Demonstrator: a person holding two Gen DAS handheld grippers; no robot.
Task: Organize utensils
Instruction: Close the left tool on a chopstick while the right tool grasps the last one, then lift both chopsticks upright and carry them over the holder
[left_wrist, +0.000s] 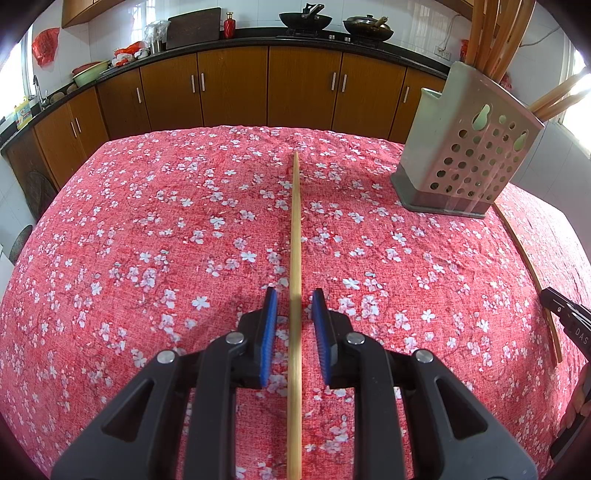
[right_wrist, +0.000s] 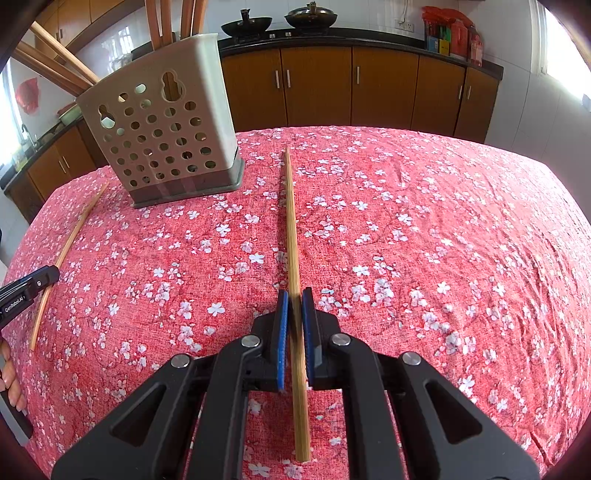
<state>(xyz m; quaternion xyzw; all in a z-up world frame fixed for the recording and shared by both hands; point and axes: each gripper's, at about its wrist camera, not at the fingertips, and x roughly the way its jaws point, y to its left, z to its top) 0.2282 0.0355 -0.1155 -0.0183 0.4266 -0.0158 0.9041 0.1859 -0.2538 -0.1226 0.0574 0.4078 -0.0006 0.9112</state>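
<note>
Left tongs (left_wrist: 294, 308): apart, around a chopstick (left_wrist: 295, 236), left of the holder (left_wrist: 467, 147).
Right tongs (right_wrist: 294, 308): probably squeezing another chopstick (right_wrist: 291, 229), right of the holder.

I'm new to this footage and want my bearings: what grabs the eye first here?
A bamboo chopstick runs straight out between the left gripper, whose jaws stand open on either side of it. A second chopstick sits between the right gripper, whose pads look nearly shut on it. Both lie on a red flowered tablecloth, and a perforated holder with chopsticks standing in it sits at the far side.
</note>
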